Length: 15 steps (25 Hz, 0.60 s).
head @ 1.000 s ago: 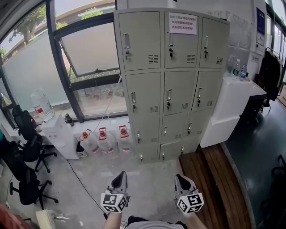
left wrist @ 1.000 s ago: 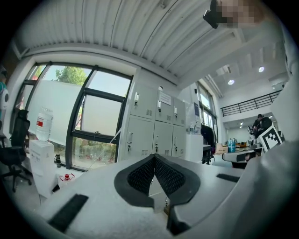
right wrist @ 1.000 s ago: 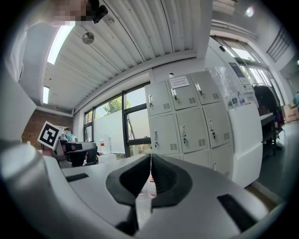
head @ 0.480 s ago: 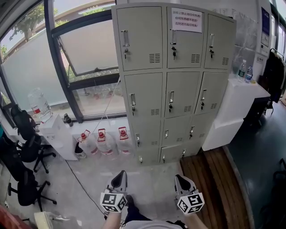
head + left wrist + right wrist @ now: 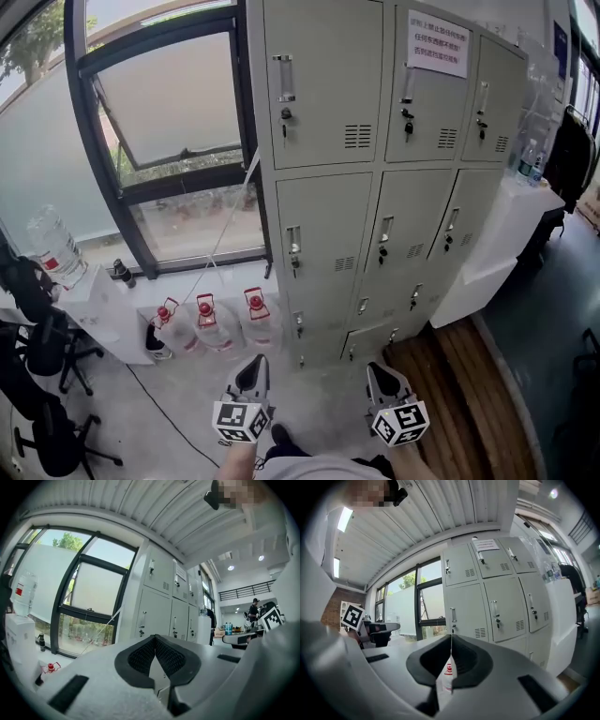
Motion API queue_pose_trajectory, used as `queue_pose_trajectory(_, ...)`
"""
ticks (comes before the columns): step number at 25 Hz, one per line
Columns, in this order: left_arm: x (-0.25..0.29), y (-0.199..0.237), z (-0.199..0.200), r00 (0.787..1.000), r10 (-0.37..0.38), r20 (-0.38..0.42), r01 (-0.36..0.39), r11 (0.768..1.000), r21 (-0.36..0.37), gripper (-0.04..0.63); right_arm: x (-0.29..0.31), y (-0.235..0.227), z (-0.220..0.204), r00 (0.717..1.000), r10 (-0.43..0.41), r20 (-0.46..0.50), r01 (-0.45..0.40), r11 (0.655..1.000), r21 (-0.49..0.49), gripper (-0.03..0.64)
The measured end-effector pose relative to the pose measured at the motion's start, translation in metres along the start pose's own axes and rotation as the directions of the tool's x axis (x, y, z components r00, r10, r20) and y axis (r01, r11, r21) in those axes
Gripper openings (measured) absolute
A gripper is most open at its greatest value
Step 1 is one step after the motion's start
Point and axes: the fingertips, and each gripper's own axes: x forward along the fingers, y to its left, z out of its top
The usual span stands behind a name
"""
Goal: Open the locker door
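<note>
A grey metal locker block (image 5: 375, 187) with several small doors stands ahead, every door shut, each with a handle and a key lock. A paper notice (image 5: 436, 42) is stuck on the top middle door. My left gripper (image 5: 251, 375) and right gripper (image 5: 382, 382) are held level side by side at the bottom of the head view, well short of the lockers. Both are shut with nothing between the fingertips. The left gripper view has the lockers (image 5: 161, 602) beyond its closed tips (image 5: 155, 637). The right gripper view has the lockers (image 5: 497, 592) above its tips (image 5: 451, 637).
Three large water bottles (image 5: 202, 319) stand on the floor left of the lockers, under a big window (image 5: 159, 141). A white counter (image 5: 511, 234) adjoins the lockers on the right, with a wooden platform (image 5: 469, 394) before it. Black office chairs (image 5: 37, 375) sit at the far left.
The lockers have grown larger and nearer in the head view, as I and both grippers moved toward them. Both grippers stay shut and side by side.
</note>
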Motion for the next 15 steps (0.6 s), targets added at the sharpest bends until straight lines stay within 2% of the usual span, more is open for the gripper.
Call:
queue_pose_trajectory(7,0.075,0.096,0.025,0.998,-0.061,-0.009,0.062,0.998,0.018,0.005,0.127,0.036,0.017,0.999,-0.023,0.025,0.022,1.000,0.002,0.014)
queue_pose_trajectory(15,0.101,0.136,0.022,0.999,-0.017,-0.031,0.017,1.000,-0.001,0.005,0.193,0.041,0.010,1.000,0.023,-0.014,-0.023,1.000,0.002,0.014)
